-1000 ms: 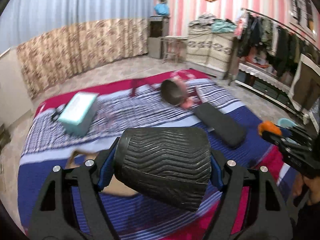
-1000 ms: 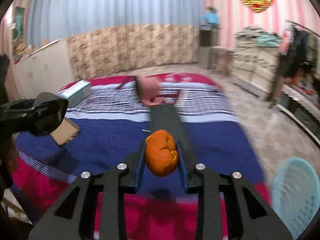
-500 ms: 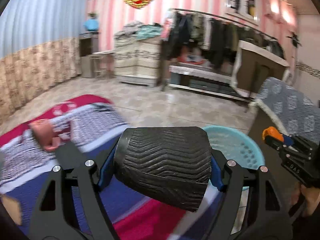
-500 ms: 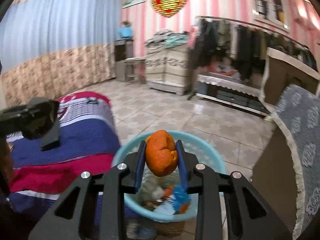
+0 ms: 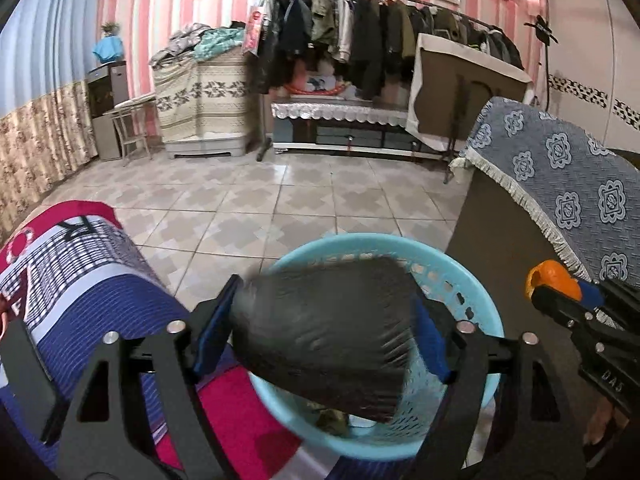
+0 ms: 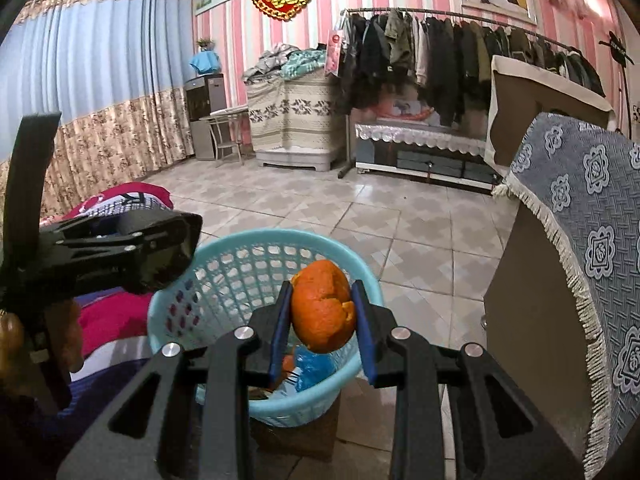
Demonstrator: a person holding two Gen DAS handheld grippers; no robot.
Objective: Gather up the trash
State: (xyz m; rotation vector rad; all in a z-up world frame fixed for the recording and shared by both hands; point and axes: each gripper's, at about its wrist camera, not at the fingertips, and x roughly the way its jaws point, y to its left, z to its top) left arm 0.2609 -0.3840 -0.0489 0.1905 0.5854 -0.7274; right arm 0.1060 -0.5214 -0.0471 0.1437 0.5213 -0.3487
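Currently:
left gripper: jaws opening, blurred black ribbed object between them, tilted over the basket; contact with the pads unclear
right gripper: clamped on orange peel, above the basket's near rim
basket: light blue, trash inside, beside the striped blanket
far: clothes rack along the pink striped wall

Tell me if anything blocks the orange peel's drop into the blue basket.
Nothing visible does. The right gripper holds the orange peel over the blue basket, whose mouth is open below it, with only trash at the bottom. The left gripper, its jaws opening around a black object, is off to one side.
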